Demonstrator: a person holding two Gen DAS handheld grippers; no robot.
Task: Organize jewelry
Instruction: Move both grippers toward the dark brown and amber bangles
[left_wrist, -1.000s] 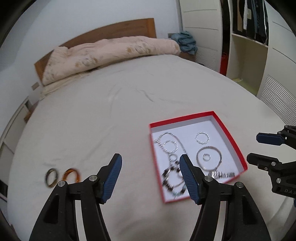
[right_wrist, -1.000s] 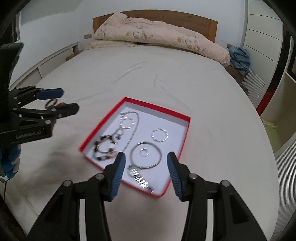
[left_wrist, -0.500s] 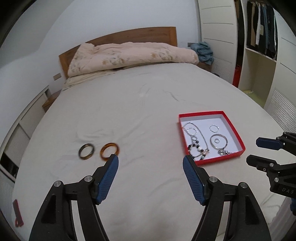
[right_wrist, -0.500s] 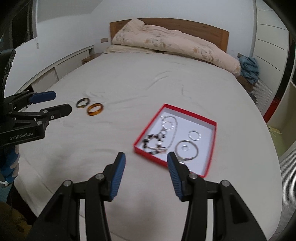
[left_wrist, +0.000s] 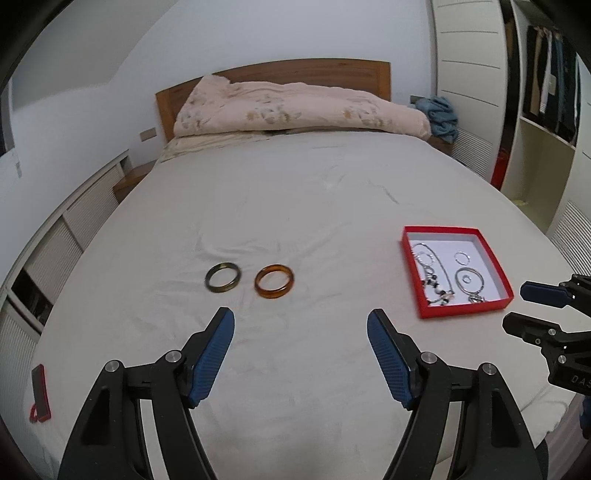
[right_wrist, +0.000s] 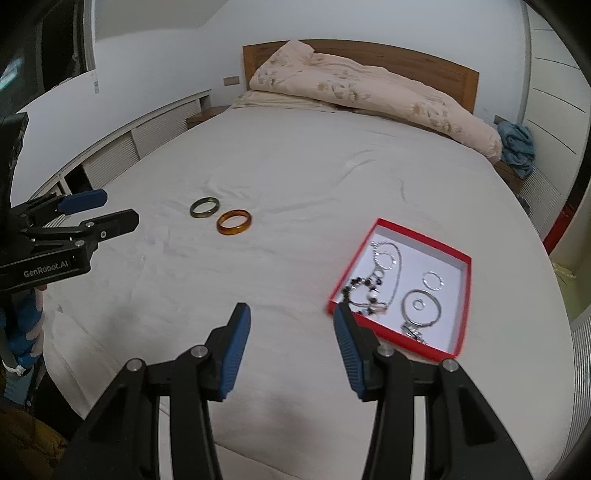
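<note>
A red box (left_wrist: 465, 312) (right_wrist: 354, 262) with a white inside lies on the bed and holds silver rings, a chain and a beaded bracelet (right_wrist: 364, 291). An amber bangle (left_wrist: 274, 282) (right_wrist: 234, 221) and a dark green bangle (left_wrist: 223, 277) (right_wrist: 204, 207) lie side by side on the sheet, left of the box. My left gripper (left_wrist: 301, 332) (right_wrist: 107, 212) is open and empty, just short of the bangles. My right gripper (right_wrist: 291, 325) (left_wrist: 524, 306) is open and empty, beside the box's near left corner.
The bed (left_wrist: 295, 192) is covered in a pale sheet, with a folded pink duvet (left_wrist: 295, 107) at the headboard. A red and black object (left_wrist: 38, 393) lies at the bed's left edge. A wardrobe (left_wrist: 543, 110) stands on the right and low cabinets (right_wrist: 122, 147) on the left.
Both grippers have drawn back and away from the box, which now looks smaller. My left gripper has swung left, so the two bangles now sit ahead of its open fingers.
</note>
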